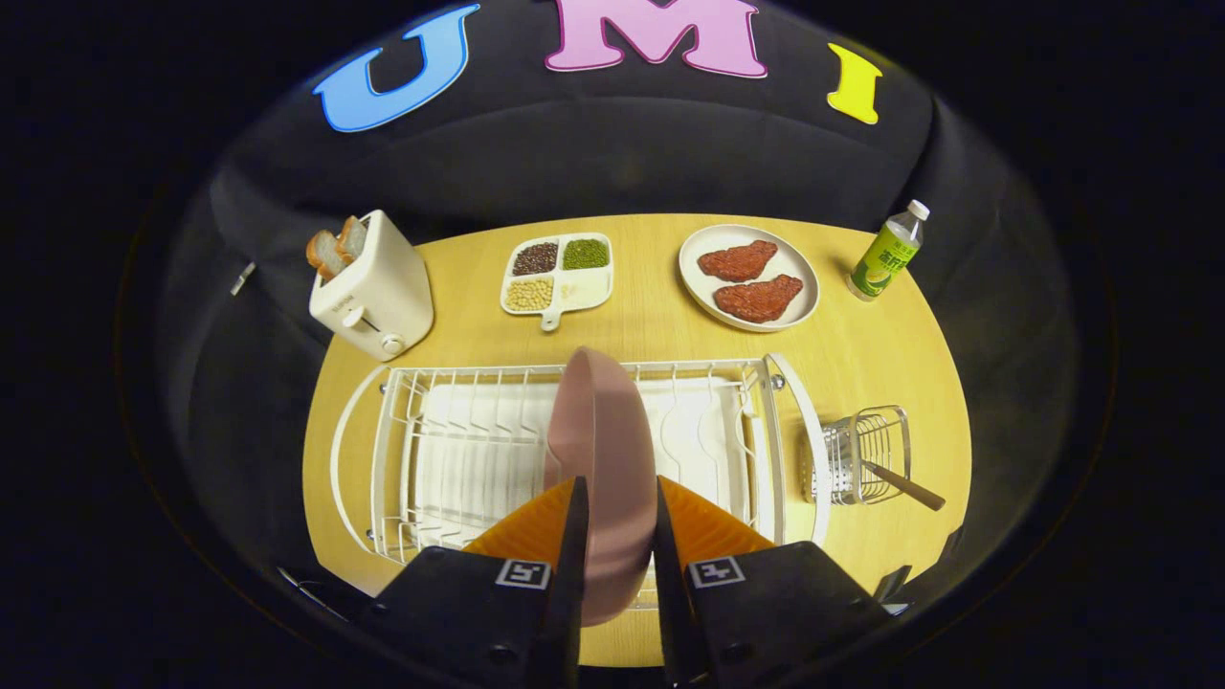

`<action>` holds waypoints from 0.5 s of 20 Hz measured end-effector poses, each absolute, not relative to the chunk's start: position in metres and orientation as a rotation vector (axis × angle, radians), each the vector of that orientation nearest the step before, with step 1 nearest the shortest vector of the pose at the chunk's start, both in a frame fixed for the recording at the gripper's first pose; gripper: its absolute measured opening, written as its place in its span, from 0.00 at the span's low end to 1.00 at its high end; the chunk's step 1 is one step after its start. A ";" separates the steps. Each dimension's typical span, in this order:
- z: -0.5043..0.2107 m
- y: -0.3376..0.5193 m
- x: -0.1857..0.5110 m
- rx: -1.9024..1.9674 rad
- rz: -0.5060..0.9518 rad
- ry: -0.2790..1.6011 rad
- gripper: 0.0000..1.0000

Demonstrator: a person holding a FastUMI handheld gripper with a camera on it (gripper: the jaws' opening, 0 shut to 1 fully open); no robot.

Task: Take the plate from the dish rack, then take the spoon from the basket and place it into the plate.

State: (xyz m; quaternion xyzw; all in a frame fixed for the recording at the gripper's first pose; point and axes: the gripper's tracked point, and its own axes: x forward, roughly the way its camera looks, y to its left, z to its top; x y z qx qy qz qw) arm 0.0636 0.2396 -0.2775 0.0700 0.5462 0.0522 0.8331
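1. The table [651, 325], a round wooden top, carries everything here, and the rack sits on its near half.
2. The rack [478, 450] is our landmark: a white wire dish rack with a white drip tray inside it, stretching wide across the table.
3. And there's the plate [603, 450], pink, standing on edge over the middle of the rack, its top rim reaching up to the rack's far rail.
4. The gripper [612, 555] has it! Both fingers are pressed against the plate's lower part, one on each face, the gap between them narrow, just the plate's thickness.
5. Toaster [373, 287], cream-coloured, sits beyond the rack's left end, two bread slices poking out of its top.
6. A second plate, the steak plate [794, 277], lies flat beyond the rack's right half, with two reddish-brown steaks on it.
7. The divided dish [565, 297] sits beyond the rack's middle, between toaster and steak plate, with brown, green and yellowish grains in three sections.
8. The basket [866, 450], small and wire, stands just beside the rack's right end.
9. A bottle [888, 251] with a green label and white cap stands well beyond the rack's right end, past the steak plate.
10. The spoon [904, 485] is in the basket, its brown handle sticking out to the right, away from the rack.
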 end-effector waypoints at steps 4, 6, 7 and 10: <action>-0.272 0.224 0.067 0.090 0.018 1.147 0.27; -0.266 0.223 0.071 0.043 0.014 1.136 0.25; -0.263 0.222 0.074 0.014 0.010 1.126 0.25; -0.257 0.220 0.081 -0.097 0.005 1.091 0.25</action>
